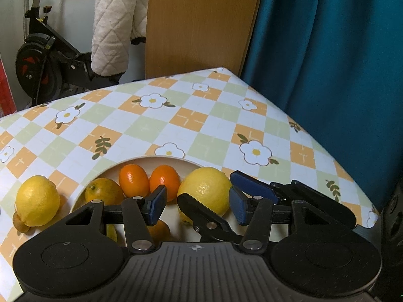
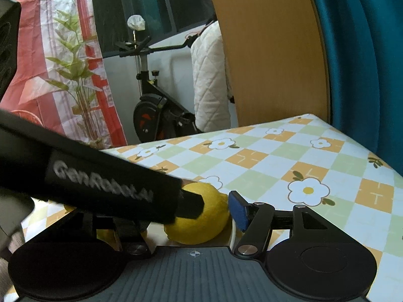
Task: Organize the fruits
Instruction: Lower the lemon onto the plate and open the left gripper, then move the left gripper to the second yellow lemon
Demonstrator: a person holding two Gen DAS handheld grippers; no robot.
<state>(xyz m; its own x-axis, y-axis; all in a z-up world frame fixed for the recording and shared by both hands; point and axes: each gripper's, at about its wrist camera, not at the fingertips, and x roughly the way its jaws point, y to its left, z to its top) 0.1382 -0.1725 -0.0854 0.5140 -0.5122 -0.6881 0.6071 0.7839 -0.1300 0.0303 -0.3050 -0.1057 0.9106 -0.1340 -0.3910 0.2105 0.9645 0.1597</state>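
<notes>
A beige bowl [image 1: 161,158] on the checkered tablecloth holds two small orange fruits [image 1: 133,180], a yellow-orange citrus [image 1: 103,192] and more fruit hidden under my gripper. My left gripper [image 1: 197,205] is open above the bowl. My right gripper [image 1: 210,196] crosses in front of it and is shut on a large lemon [image 1: 205,191] at the bowl's right side; the lemon [image 2: 201,216] also shows in the right wrist view between the blue pad [image 2: 238,209] and a finger hidden by the left gripper's body. A second lemon [image 1: 36,200] lies on the table left of the bowl.
A small brown fruit [image 1: 20,222] lies beside the left lemon. The table's far edge and right corner [image 1: 224,70] are close. Behind stand a wooden panel [image 1: 201,22], a teal curtain [image 1: 327,50], an exercise bike [image 1: 42,58] and a potted plant [image 2: 75,70].
</notes>
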